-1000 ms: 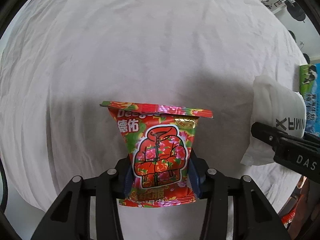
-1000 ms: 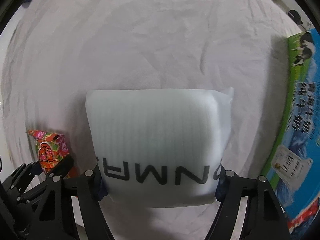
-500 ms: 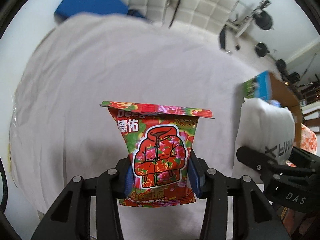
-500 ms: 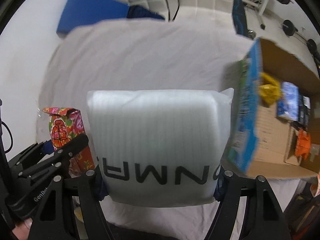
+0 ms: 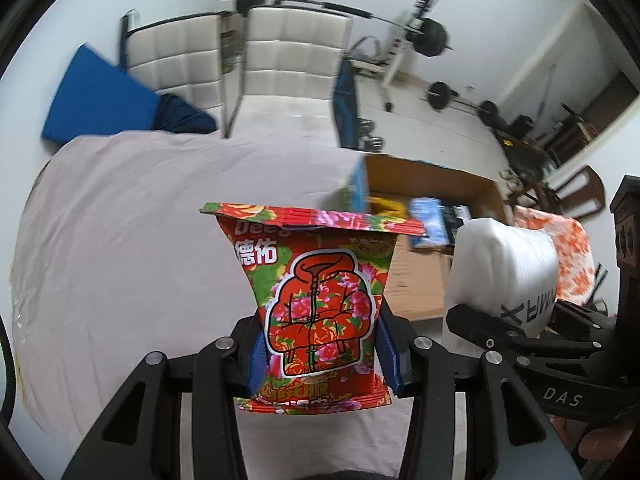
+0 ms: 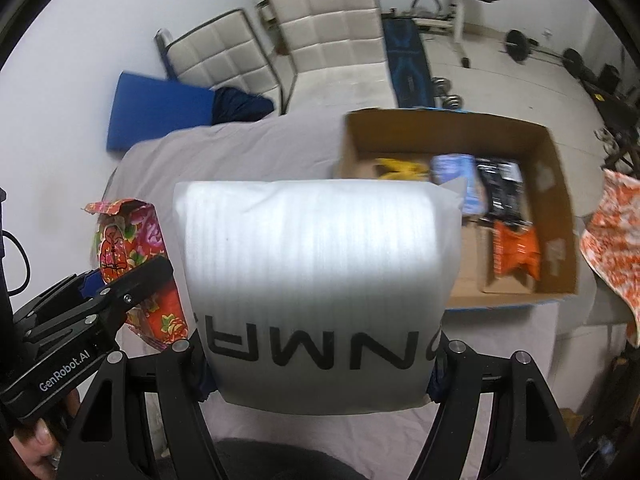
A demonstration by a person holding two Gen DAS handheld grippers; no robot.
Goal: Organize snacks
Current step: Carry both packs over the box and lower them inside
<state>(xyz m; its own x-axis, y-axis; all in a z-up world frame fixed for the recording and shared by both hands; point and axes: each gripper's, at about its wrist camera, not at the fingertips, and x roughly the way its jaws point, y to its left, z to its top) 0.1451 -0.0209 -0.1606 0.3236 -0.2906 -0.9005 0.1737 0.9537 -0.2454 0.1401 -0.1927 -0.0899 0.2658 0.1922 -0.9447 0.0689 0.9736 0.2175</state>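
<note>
Left gripper [image 5: 322, 354] is clamped on the lower half of a red floral snack bag [image 5: 316, 300], blue pads pressing in on both sides, bag upright and held in the air above the table [image 5: 120, 248], which is covered in a grey-white cloth. Right gripper [image 6: 320, 364] is closed on a white foam-wrapped pack [image 6: 316, 280] with black lettering that reads upside down; it grips near the lettered bottom edge, and the pack is also off the table. The two grippers sit side by side: the right wrist view shows the floral bag just beside the white pack's left edge, the left wrist view shows the white pack to the right of the floral bag. Open cardboard box [image 6: 552, 184] stands at the table's far right end, beyond the white pack. Inside it: a yellow packet [image 6: 400, 166], a blue packet [image 6: 452, 168], a black packet [image 6: 500, 184] and an orange packet [image 6: 514, 248] lying on the box floor. Both held items are outside the box.
</note>
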